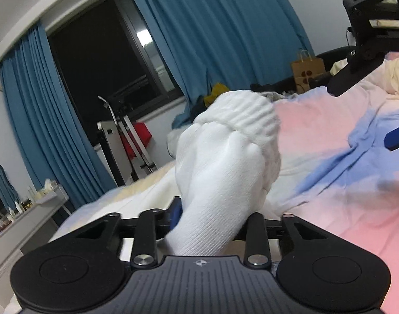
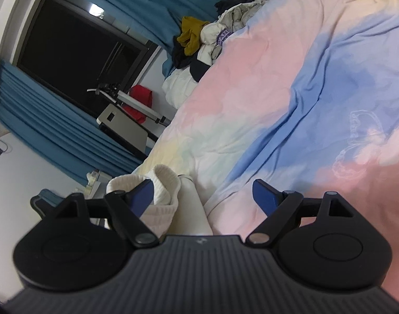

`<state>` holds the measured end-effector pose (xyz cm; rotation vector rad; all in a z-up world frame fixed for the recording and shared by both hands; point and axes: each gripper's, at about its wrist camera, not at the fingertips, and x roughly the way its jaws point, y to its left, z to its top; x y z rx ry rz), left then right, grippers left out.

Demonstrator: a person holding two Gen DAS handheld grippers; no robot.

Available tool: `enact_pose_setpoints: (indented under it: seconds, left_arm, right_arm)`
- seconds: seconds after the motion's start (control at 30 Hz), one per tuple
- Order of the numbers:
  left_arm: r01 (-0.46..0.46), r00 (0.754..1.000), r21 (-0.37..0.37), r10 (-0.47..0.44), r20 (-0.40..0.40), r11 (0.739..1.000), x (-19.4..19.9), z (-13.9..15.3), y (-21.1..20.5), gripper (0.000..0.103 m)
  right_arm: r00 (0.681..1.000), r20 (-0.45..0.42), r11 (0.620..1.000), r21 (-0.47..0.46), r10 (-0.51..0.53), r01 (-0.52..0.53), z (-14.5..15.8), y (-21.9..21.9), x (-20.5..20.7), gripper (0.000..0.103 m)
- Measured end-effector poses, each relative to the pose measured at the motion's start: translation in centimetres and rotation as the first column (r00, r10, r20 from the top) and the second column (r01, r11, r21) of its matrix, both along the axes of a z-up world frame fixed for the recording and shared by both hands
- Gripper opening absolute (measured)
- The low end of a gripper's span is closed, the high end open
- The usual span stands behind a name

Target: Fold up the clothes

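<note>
In the left wrist view a rolled white sock bundle rises from between the jaws of my left gripper and covers most of them. Only one blue pad shows, lying against the sock's narrow neck, so the gripper is shut on it. In the right wrist view my right gripper stands open over the pastel bedspread. A cream ribbed sock lies under its left finger and reaches partly into the gap, with no pad pressing it. The right gripper's fingers also show at the far right of the left wrist view.
A heap of unfolded clothes lies at the bed's far end. A brown paper bag stands beyond it. Left of the bed are a grey machine with a red cloth, blue curtains and a counter with bottles.
</note>
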<state>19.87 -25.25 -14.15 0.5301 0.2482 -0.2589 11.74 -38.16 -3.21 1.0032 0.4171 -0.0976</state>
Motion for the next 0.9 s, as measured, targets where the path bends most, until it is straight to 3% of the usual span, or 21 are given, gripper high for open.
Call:
enact_pose_setpoints:
  seconds: [0.1, 0.2, 0.43, 0.57, 0.73, 0.83, 0.9]
  left_arm:
    - [0.01, 0.998, 0.007, -0.009, -0.066, 1.0, -0.4, -0.2, 2.4, 0.076]
    - [0.069, 0.992, 0.017, -0.066, -0.11, 0.998, -1.5, -0.7, 4.7, 0.082]
    - [0.14, 0.982, 0.028, -0.135, -0.136, 0.99, -6.2, -0.3, 11.5, 0.087]
    - [0.116, 0.978, -0.003, -0.115, -0.175, 0.993, -8.4, 1.8, 15.0, 0.087]
    - [0.059, 0.98, -0.043, -0.066, -0.188, 0.997, -8.4, 3.7, 18.8, 0.087]
    - [0.028, 0.972, -0.135, -0.059, -0.227, 0.99, -8.1, 3.1, 21.4, 0.086]
    - [0.018, 0.973, -0.118, -0.044, -0.225, 0.993, -8.0, 2.4, 22.0, 0.086]
  right_arm:
    - [1.0, 0.012, 1.0, 0.021, 0.017, -0.018, -0.2, 0.1, 0.2, 0.085]
    - [0.999, 0.041, 0.999, 0.034, 0.034, -0.035, -0.1, 0.3, 0.2, 0.085]
    - [0.995, 0.058, 0.996, 0.025, 0.085, -0.087, 0.2, 1.4, 0.7, 0.085]
    - [0.992, 0.069, 0.994, 0.004, 0.106, -0.106, 0.6, 1.9, 0.7, 0.085]
    - [0.991, 0.106, 0.996, 0.013, 0.085, -0.087, 0.8, 2.1, 0.6, 0.085]
    - [0.991, 0.126, 0.999, 0.018, 0.048, -0.051, 0.8, 2.2, 0.8, 0.085]
    - [0.991, 0.117, 0.998, 0.01, 0.062, -0.063, 0.8, 2.6, 1.4, 0.085]
